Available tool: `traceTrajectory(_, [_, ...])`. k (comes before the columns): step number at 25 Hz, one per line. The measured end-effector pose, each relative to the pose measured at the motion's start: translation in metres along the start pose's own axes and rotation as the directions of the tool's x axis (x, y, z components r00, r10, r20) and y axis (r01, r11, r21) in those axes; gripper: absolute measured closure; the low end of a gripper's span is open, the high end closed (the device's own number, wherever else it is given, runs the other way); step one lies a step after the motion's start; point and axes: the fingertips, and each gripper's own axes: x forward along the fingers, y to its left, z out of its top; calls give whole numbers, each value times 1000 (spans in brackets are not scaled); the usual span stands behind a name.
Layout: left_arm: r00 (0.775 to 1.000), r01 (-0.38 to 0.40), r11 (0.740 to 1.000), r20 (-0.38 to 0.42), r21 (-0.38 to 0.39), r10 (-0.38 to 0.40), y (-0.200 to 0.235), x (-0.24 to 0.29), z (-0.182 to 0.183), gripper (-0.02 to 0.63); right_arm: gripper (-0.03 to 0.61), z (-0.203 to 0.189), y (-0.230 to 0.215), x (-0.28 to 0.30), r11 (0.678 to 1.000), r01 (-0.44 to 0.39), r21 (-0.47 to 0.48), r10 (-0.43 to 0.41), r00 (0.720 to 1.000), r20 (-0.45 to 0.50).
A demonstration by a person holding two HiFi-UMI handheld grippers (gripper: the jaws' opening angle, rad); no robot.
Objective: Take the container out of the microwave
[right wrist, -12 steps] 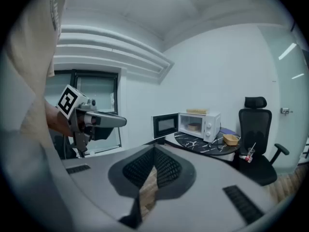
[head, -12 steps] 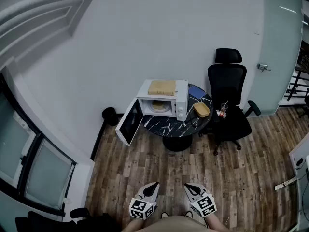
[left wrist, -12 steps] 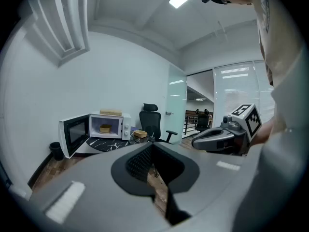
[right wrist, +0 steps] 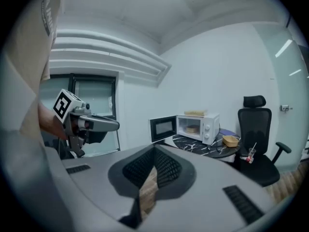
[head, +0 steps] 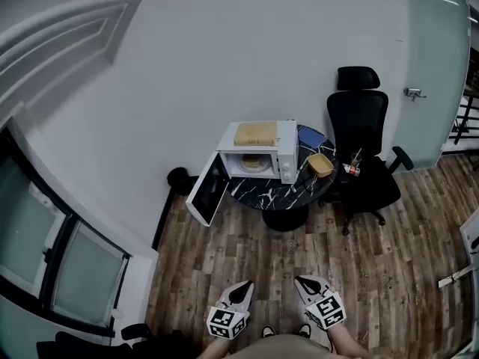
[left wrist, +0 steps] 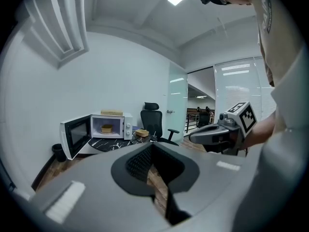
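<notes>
Barely anything's changed, you've just drifted a touch. Left gripper [head: 241, 287] and right gripper [head: 304, 282] hang low, jaws pinched together on nothing. The container [head: 254, 162] sits inside the open microwave [head: 286, 154], well away from you, so the walk-up's all ahead.

The container [head: 251, 163] inside the microwave [head: 287, 152] was too small to show its contents. A small item [head: 352, 167] on the office chair [head: 358, 118], at 3 o'clock from the surface [head: 277, 192], was too tiny to name. At 6 o'clock, the head view's bottom edge cut off the person [head: 281, 348] behind the left claw [head: 244, 285] and right claw [head: 302, 281].
</notes>
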Motion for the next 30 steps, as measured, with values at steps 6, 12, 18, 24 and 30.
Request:
traceTrajectory(6, [1000, -9, 1000, -2, -27, 9, 4, -3, -6, 606, 571, -1, 4, 5, 1000, 0, 3, 1, 1000, -17])
traceTrajectory(12, [999, -33, 998, -2, -58, 33, 30, -10, -12, 606, 569, 4, 12, 13, 1000, 17, 6, -17, 1000, -12])
traceTrajectory(18, [1000, 11, 999, 17, -52, -10, 49, -3, -3, 606, 569, 10, 5, 15, 993, 111, 49, -109, 993, -35])
traceTrajectory(24, [999, 21, 1000, 28, -11, -21, 74, -5, -18, 606, 571, 2, 12, 24, 981, 182, 65, -179, 982, -54])
traceTrajectory(30, [1000, 30, 997, 3, -75, -30, 86, 5, -35, 606, 570, -15, 15, 32, 981, 174, 87, -164, 980, -109])
